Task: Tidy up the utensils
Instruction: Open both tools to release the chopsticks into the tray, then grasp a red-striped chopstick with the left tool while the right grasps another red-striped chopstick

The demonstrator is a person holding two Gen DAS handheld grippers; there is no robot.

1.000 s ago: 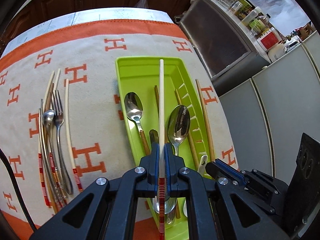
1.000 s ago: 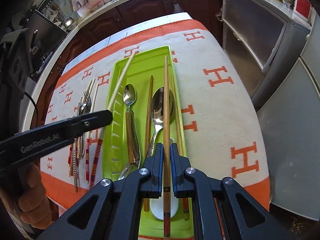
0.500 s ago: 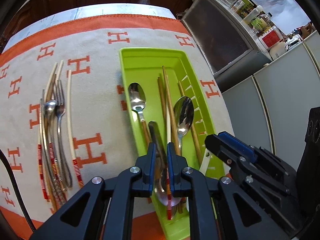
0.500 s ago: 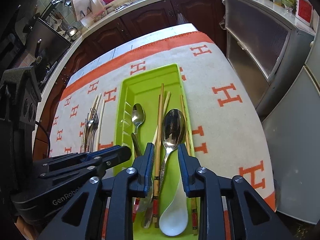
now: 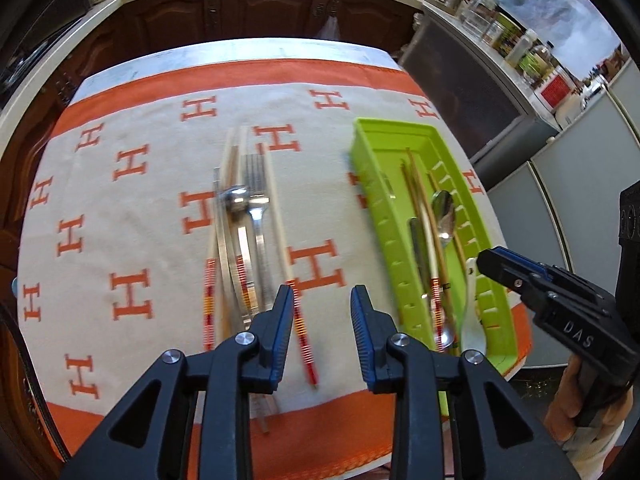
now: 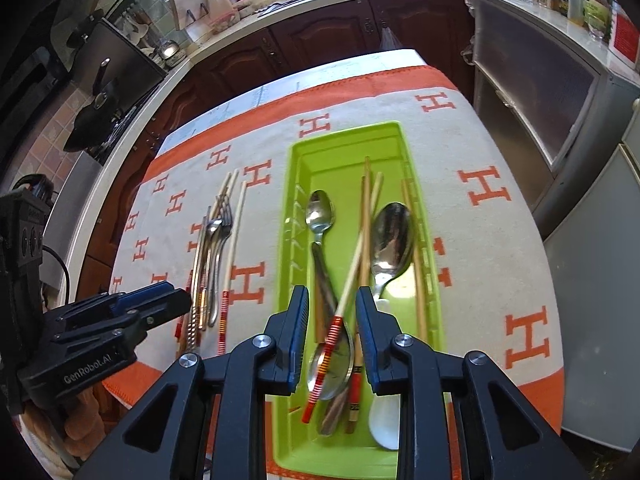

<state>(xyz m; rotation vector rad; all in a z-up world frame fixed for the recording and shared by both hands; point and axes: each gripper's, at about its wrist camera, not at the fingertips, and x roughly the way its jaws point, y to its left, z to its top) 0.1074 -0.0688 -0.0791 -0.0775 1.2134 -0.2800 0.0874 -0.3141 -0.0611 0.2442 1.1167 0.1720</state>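
A green utensil tray [image 6: 344,148] [image 5: 372,184] lies on the H-patterned cloth. It holds two metal spoons [image 6: 394,236], brown chopsticks [image 6: 364,216], a cream chopstick with a red-striped end [image 6: 352,280] lying crosswise, and a white spoon [image 6: 386,420]. My right gripper [image 6: 332,300] is open and empty above the tray's near end. My left gripper [image 5: 322,298] is open and empty over the cloth, just right of a cream chopstick [image 5: 280,224]. A loose pile with a fork [image 5: 254,184], a spoon [image 5: 234,198] and more chopsticks lies left of it.
The table's near edge runs under both grippers. Dark wooden cabinets [image 6: 320,40] stand beyond the far edge, and a grey cabinet [image 6: 532,92] stands to the right. The other hand's gripper shows in each view [image 6: 120,320] [image 5: 552,292].
Both grippers have opened and let their chopsticks drop into the tray. The left gripper has swung left, off the tray and over the loose pile. The right gripper has pulled back a little.
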